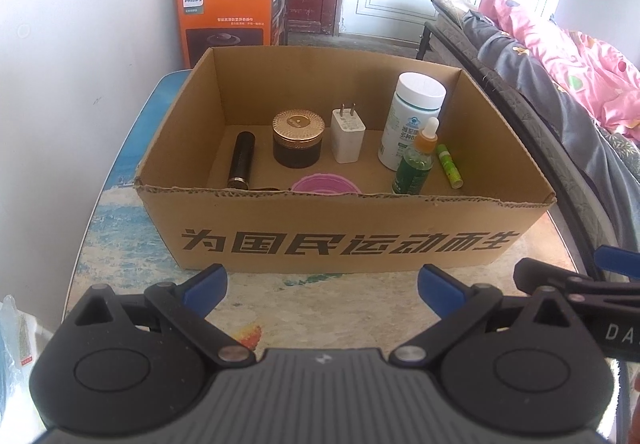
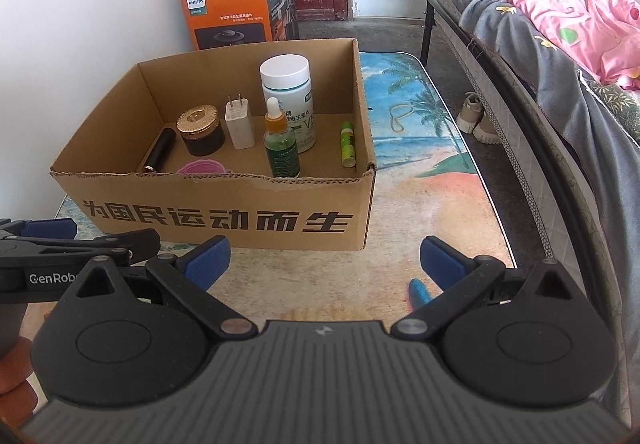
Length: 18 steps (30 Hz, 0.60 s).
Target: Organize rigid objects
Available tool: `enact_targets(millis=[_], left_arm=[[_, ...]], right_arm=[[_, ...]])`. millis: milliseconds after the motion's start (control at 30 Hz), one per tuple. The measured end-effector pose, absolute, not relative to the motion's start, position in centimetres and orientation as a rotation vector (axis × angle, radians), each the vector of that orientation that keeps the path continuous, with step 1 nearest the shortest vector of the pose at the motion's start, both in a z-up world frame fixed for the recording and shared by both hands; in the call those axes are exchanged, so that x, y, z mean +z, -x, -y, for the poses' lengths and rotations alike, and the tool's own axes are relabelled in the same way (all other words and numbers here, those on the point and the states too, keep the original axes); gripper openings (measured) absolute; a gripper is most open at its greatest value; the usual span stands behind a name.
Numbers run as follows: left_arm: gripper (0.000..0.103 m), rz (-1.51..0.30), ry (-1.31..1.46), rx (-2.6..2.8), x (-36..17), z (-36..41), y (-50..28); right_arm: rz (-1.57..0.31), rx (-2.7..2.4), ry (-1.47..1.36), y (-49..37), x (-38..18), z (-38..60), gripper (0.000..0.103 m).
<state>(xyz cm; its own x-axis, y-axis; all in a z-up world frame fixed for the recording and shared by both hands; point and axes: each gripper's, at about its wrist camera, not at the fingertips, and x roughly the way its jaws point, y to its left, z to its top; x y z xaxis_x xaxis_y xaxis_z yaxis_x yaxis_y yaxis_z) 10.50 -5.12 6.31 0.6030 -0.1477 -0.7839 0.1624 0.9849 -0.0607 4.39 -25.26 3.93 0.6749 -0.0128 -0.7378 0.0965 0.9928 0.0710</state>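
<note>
Room: bedroom corner with a white wall on the left, a bed with a pink quilt (image 2: 560,16) on the right, and an orange Philips carton (image 1: 228,20) stuffed with pale cloth at the far wall.
Surface: low table (image 2: 420,212) with a beach-print top; the cardboard box (image 1: 344,240) sits on its left part.
Box contents, left to right: black tube (image 1: 241,160) lying down, gold-lidded jar (image 1: 298,140), white charger plug (image 1: 347,136) upright, white pill bottle (image 1: 412,116), green dropper bottle (image 1: 416,164) just in front of it, green lip balm (image 1: 450,166) leaning near the right wall.
Near wall: a pink round item (image 1: 326,184) lies partly hidden behind it.
Arrangement: items stand apart in a loose row, probably so each stays reachable from above.
Left gripper (image 1: 322,282): jaws spread wide, holding nothing, hovering near the box front.
Right gripper (image 2: 325,258): likewise wide apart and empty, beside the left one.
Loose item: a small blue object (image 2: 420,292) lies on the table just near the right gripper; what it is cannot be told.
Stage: sorting looks nearly done.
</note>
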Motion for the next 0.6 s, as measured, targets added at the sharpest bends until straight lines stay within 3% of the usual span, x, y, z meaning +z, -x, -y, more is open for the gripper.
enact_targets(millis=[600], left_arm=[[0.101,-0.898,-0.008,-0.175,6.73,4.85,-10.44]], right_arm=[[-0.821,-0.048,-0.107,-4.54,4.16,25.13,0.102]])
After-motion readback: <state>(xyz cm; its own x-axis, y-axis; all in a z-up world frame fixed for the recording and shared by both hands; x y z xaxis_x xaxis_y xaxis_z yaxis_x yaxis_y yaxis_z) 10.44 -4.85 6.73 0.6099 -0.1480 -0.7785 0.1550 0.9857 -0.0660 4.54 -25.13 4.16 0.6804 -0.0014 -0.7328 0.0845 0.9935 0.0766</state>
